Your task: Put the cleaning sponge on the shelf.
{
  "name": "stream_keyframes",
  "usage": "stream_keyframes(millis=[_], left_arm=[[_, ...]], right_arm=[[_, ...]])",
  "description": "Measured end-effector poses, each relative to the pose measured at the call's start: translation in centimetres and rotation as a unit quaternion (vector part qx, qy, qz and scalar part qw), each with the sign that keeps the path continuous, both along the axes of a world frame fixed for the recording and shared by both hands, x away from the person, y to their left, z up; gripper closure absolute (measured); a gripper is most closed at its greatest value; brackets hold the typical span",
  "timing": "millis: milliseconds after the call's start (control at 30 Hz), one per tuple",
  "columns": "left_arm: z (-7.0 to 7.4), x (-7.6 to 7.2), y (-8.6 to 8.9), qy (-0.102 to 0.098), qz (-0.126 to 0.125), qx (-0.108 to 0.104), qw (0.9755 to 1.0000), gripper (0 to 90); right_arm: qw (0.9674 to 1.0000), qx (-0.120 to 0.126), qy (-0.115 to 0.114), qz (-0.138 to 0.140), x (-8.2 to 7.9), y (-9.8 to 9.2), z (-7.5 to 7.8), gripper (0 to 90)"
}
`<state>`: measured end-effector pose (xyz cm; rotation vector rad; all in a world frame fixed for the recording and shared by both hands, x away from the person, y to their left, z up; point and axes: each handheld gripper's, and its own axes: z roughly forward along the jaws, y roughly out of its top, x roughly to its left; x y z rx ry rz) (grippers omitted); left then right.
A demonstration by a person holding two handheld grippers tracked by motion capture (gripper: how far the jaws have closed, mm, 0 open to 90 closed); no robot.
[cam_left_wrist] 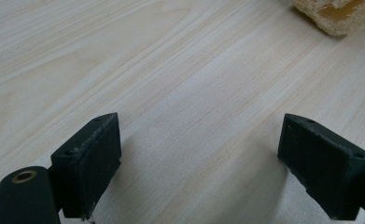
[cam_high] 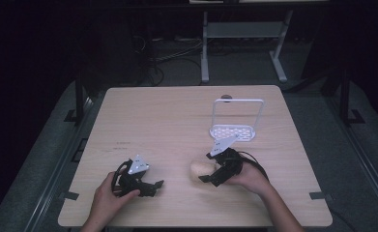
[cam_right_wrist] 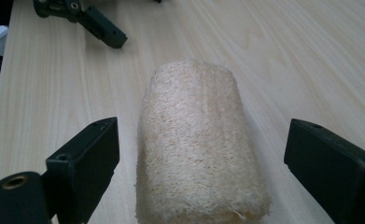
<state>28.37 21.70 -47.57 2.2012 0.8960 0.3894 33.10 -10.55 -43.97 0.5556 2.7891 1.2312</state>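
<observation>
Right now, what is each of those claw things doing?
Left gripper: open, holding nothing, over bare table.
Right gripper: open, jaws either side of the loofah, not gripping it.

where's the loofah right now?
The loofah lies on the table's near right part in the high view, between the open jaws of the right hand-held gripper, in front of the white rack.
</observation>
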Motion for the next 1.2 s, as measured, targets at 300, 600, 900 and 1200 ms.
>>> stream_keyframes(millis=[300, 600, 900, 1200], left_arm=[[0.0, 0.0, 0.0, 0.0, 0.0, -0.001, 1.0, 12.8], [0.0, 0.0, 0.0, 0.001, 0.001, -0.002, 1.0, 12.8], [0.0, 0.0, 0.0, 0.001, 0.001, -0.001, 1.0, 12.8], [0.0, 0.0, 0.0, 0.001, 0.0, -0.001, 1.0, 12.7]], right_arm=[[0.9998, -0.021, 0.004, 0.004, 0.2, 0.6, -0.8, 10.2], [0.9992, -0.039, 0.008, 0.009, 0.3, 0.9, -1.5, 10.4], [0.9986, -0.049, 0.009, 0.014, 0.4, 1.0, -2.0, 13.3], [0.9985, -0.052, 0.011, 0.014, 0.4, 1.0, -2.1, 18.0]])
